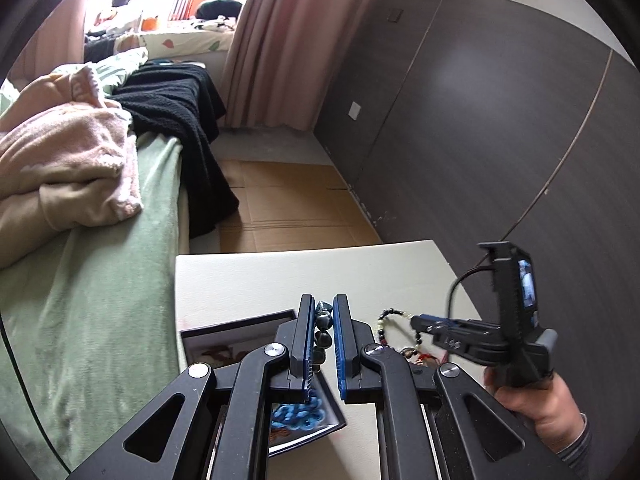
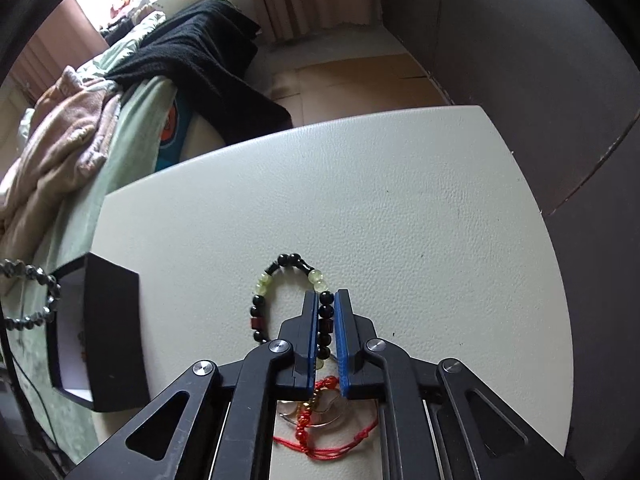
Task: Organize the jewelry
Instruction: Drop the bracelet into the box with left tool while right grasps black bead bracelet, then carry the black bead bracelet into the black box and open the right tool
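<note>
My left gripper (image 1: pixel 322 306) is shut on a dark grey bead bracelet (image 1: pixel 324 334) and holds it above the open black jewelry box (image 1: pixel 224 334); the bracelet also shows at the left edge of the right wrist view (image 2: pixel 34 298). A blue chain (image 1: pixel 298 416) lies in the box. My right gripper (image 2: pixel 327 297) is shut on a black and green bead bracelet (image 2: pixel 262 292) that lies on the white table (image 2: pixel 400 220). The right gripper also shows in the left wrist view (image 1: pixel 416 322). A red string bracelet (image 2: pixel 320 436) lies under the right gripper.
The black box (image 2: pixel 108 332) stands at the table's left edge. A bed with green sheet (image 1: pixel 100 300), pink blanket and black cloth is to the left. A dark wardrobe wall (image 1: pixel 500 120) is to the right. Cardboard (image 1: pixel 288 204) covers the floor beyond.
</note>
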### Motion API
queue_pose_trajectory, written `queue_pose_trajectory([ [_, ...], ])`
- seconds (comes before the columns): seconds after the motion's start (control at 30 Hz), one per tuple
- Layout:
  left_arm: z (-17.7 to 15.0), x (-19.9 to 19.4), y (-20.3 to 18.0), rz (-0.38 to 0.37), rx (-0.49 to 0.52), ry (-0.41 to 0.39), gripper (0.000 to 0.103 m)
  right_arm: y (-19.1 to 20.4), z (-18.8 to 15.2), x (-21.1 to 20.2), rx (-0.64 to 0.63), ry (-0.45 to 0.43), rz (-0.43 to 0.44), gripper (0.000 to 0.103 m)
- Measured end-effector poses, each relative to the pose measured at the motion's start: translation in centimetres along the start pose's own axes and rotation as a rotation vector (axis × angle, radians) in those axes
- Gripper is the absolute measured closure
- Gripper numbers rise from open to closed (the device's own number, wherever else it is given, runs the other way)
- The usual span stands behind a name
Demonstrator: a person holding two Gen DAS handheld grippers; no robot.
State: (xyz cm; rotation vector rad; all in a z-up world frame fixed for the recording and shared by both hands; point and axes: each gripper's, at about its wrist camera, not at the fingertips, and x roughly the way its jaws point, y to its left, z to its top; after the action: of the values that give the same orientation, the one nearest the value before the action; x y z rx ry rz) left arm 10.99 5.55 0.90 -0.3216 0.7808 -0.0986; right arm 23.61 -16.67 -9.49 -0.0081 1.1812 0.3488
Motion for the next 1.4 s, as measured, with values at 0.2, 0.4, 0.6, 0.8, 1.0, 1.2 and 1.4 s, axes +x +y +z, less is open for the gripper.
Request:
queue_pose_trajectory([
  [0.2,0.2,0.5,1.4,-0.019,-0.048,0.038,0.089,0.5,0.0,-1.9,0.013,-0.058,0.087,0.093],
  [0.4,0.4,0.6,3.4,0.038,-0.122,0.02,0.039,1.4,-0.1,-4.5,0.026,-0.125,0.227,0.093],
  [0.6,0.4,0.7,4.6,0.072,-0.159,0.021,0.039,3.8,-0.5,-7.2,-0.022,-0.198,0.326,0.093],
  [0.8,0.6,0.3,5.7,0.096,-0.183,0.004,0.039,8.0,-0.4,-9.2,-0.11,-0.239,0.448,0.093],
  [1.0,0.6,-0.2,6.6,0.114,-0.206,-0.01,0.039,11.5,-0.8,-9.3,-0.162,-0.207,0.575,0.09],
  [1.2,0.7,-0.4,5.9,0.104,-0.196,-0.015,0.039,9.0,-1.1,-8.8,-0.092,-0.208,0.517,0.038],
  [1.4,0.7,0.2,4.0,0.075,-0.163,-0.005,0.039,5.3,-1.2,-9.6,-0.041,-0.22,0.435,0.037],
])
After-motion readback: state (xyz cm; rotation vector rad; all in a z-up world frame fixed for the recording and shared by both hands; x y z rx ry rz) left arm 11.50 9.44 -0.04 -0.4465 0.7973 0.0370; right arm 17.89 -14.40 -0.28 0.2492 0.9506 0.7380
